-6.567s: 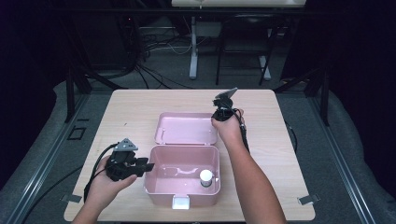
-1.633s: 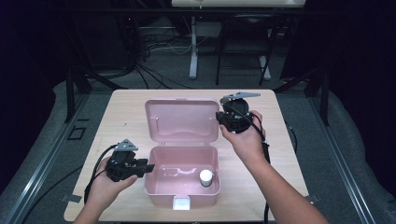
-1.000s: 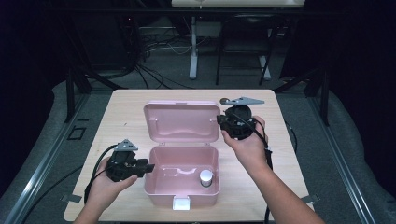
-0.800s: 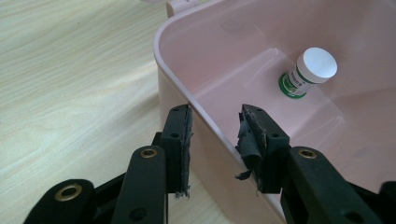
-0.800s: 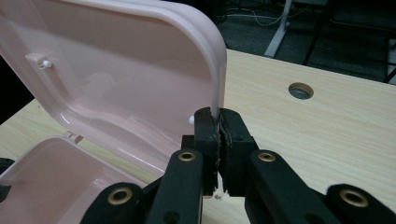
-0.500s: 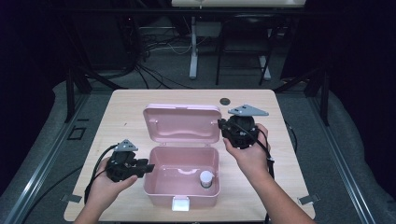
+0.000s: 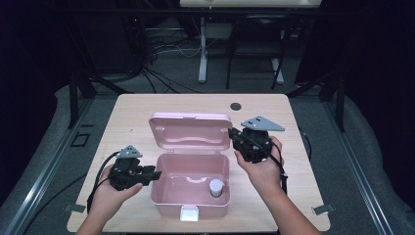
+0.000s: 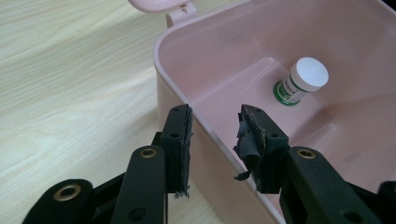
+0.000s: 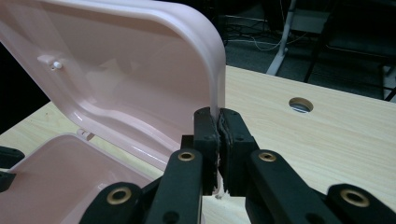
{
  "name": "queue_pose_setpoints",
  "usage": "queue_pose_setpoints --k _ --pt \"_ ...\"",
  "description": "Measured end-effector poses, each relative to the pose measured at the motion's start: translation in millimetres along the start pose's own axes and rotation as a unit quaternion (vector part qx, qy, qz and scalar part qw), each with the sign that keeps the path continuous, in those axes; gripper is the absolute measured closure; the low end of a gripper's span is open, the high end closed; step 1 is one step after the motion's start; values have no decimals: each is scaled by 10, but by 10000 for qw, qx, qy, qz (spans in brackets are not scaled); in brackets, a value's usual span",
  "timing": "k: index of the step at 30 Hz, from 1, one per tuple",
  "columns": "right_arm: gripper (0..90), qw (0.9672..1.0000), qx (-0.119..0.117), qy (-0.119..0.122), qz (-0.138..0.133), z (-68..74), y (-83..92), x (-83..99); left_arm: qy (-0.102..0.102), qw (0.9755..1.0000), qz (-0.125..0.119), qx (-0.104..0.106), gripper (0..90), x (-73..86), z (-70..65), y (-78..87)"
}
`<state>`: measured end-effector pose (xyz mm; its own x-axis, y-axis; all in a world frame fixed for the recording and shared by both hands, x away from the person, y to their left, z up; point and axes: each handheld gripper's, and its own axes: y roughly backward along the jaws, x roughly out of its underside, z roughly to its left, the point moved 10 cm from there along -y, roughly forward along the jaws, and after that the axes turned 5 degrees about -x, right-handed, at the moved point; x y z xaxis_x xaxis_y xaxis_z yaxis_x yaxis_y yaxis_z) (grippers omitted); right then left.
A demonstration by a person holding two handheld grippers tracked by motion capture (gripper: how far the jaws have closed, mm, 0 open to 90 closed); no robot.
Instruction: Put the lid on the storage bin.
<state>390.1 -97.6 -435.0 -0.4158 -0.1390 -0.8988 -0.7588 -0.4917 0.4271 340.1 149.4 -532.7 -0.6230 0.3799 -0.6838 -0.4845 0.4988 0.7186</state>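
A pink plastic box [image 7: 157, 196] stands open on the wooden table, with a small white-capped bottle [image 7: 216, 187] upright in its near right corner. My left gripper [image 7: 155, 175] straddles the box's left wall [image 8: 205, 126], one pad outside and one inside, shut on it. The bottle [image 8: 301, 81] stands farther along inside. My right gripper [image 7: 231, 134] is shut on the right edge of the lid [image 7: 188, 132], which is raised about upright on its hinge. The right gripper view has the lid's edge [image 9: 217, 70] pinched between the jaws of the right gripper [image 9: 218, 123].
A white latch [image 7: 189, 213] sits on the box's front wall. There is a round cable hole [image 7: 236, 105] in the table behind the lid. Bare tabletop lies on both sides of the box. Dark floor, cables and a stand lie beyond the far edge.
The lid has swung up from lying flat behind the box to about upright, with my right gripper on its edge coming nearer and lower. The left gripper has kept still on the wall.
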Motion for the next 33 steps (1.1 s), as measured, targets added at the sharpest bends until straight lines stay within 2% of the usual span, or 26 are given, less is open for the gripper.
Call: queue_pose_setpoints --k 3,10,15,25,28,30,33 --pt "862 10000 -11 28 -30 10 18 15 -38 10000 -22 -17 634 -10 7 14" --pt "858 10000 -44 5 -75 35 51 39 15 9998 -185 -92 630 -51 49 82" --pt "850 9997 -153 -126 -134 42 76 73 54 9993 -346 -164 613 -90 93 127" --pt "855 9995 -203 -199 -135 61 112 142 2 9977 -620 -290 600 -170 123 199" --pt "864 9995 -198 -219 -142 58 112 142 -80 9961 -812 -327 572 -257 133 246" --pt "867 9995 -186 -220 -133 56 109 139 -56 9934 -1072 -414 516 -364 159 307" --pt "868 9996 -157 -199 -124 56 107 135 -166 9884 -1388 -597 506 -526 196 386"
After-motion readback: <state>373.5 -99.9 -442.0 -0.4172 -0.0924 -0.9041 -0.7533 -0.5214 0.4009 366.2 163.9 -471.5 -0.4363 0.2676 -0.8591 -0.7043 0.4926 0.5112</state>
